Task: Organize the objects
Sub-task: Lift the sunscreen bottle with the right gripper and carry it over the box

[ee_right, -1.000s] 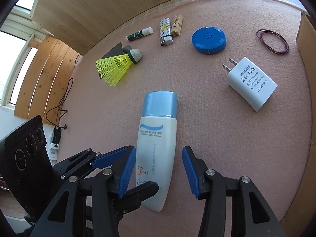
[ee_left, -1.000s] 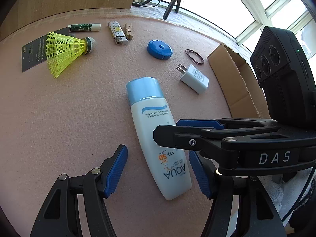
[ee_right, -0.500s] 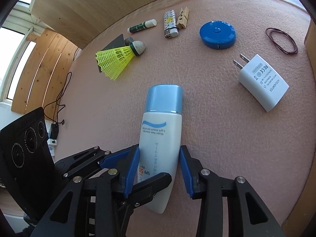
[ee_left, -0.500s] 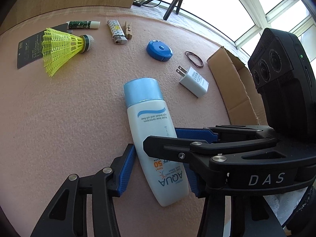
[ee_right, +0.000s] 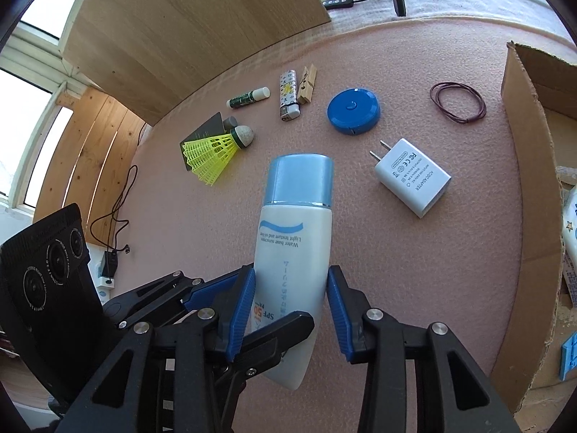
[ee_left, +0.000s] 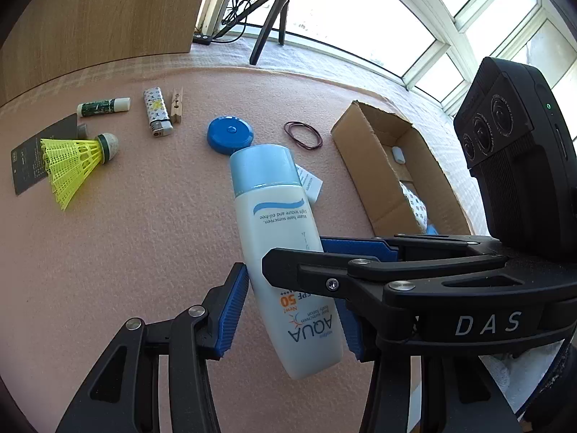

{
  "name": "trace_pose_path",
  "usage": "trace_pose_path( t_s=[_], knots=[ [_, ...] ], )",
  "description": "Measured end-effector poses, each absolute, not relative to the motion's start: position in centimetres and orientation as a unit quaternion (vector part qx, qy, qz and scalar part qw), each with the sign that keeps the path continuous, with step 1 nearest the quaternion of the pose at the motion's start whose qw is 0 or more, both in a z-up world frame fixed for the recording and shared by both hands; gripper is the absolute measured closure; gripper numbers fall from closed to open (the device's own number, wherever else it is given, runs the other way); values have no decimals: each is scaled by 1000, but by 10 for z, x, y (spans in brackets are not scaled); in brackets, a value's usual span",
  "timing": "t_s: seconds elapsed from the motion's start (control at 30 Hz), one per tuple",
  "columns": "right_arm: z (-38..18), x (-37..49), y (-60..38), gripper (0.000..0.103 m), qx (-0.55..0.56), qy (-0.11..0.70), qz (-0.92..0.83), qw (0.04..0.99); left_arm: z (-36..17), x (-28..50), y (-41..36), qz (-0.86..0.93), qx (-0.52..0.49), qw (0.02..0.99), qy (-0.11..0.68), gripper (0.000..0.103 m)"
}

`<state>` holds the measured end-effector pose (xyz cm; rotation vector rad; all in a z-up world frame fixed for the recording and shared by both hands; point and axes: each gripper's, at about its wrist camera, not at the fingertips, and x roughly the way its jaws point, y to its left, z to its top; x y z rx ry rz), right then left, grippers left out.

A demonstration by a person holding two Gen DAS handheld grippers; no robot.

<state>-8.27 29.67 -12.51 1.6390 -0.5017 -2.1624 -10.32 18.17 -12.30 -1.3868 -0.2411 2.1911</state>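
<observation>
Just beyond the sunscreen bottle (ee_right: 294, 231), a charger (ee_right: 414, 180) lies beside the cardboard box (ee_right: 523, 180).

We count one sunscreen bottle (ee_right: 294, 238), one white plug adapter (ee_right: 414, 180), one blue round tape measure (ee_right: 353, 110), one loop of dark rubber bands (ee_right: 457, 106) whose number we cannot tell, and one cardboard box (ee_left: 371, 176). Farther off we see one yellow shuttlecock (ee_right: 216, 149), one dark card (ee_left: 27, 158) under it, one patterned lighter (ee_right: 288, 95), one wooden clothespin (ee_right: 307, 83) and one green tube with a white cap (ee_right: 248, 97). We also count two grippers, the left gripper (ee_left: 288, 306) and the right gripper (ee_right: 292, 310), each with two blue pads.
</observation>
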Motion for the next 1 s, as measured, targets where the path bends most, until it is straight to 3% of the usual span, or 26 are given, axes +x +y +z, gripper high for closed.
trace_pose_path(
  t_s=[0.47,1.0],
  knots=[
    [-77,-75,387,66,537,-201,-810,125,-82,-117,285,808,-480,339,-54,52],
    [-71,-46,490,66,520,-224,-823,45,-88,-117,399,778,-477,409,-22,52]
  ],
)
